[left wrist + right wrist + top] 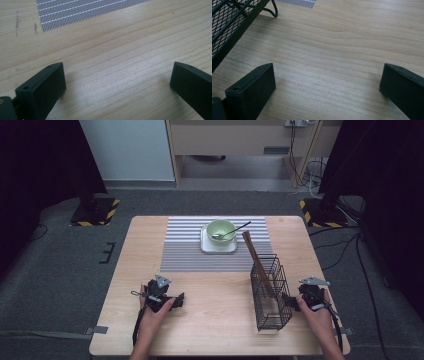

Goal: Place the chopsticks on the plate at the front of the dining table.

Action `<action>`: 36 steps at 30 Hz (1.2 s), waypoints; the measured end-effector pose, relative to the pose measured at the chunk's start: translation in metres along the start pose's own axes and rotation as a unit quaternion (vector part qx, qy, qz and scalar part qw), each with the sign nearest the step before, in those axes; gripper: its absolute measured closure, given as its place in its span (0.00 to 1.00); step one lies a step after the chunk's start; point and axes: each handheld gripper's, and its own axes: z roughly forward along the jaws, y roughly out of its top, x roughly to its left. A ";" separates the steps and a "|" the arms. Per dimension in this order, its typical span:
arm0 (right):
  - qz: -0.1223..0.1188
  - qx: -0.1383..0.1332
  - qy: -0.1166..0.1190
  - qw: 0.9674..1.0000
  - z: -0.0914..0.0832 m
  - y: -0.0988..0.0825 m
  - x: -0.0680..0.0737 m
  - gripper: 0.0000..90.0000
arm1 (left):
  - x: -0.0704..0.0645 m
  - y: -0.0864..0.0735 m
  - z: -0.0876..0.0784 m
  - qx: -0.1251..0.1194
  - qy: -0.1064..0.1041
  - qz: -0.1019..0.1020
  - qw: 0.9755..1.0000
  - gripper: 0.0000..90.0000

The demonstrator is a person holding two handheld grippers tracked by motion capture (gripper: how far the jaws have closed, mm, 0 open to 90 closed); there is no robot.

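A: While both hands rest low on the near half of the table (220, 320), nothing is held, as seen from the high view. The left gripper (176, 301) is parked near the left edge, the right gripper (287, 301) just beside the wire rack (270, 292) at the near right.

B: And the rack's load?

A: Brown chopsticks (256, 257) are seen leaning in the rack, tilted toward the far left. Farther off, on the striped mat (190, 245), a green bowl (220, 231) is set on a white dish (218, 246), with a spoon (231, 232) resting in it.

B: Left gripper view?

A: Jaws spread wide over bare wood; a corner of the striped mat (82, 10) is caught at the far edge. Nothing is between them.

B: Right gripper view?

A: Same story: jaws stand wide apart, empty, with the wire rack (232, 22) close at the left.

B: Progress, then?

A: Judged as the very start. No grasp has been made; the reach and everything after it are left to be done.
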 end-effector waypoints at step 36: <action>-0.063 -0.016 0.075 0.995 -0.080 0.087 -0.010 0.40 | 0.000 0.000 0.000 0.000 0.001 -0.001 1.000 0.00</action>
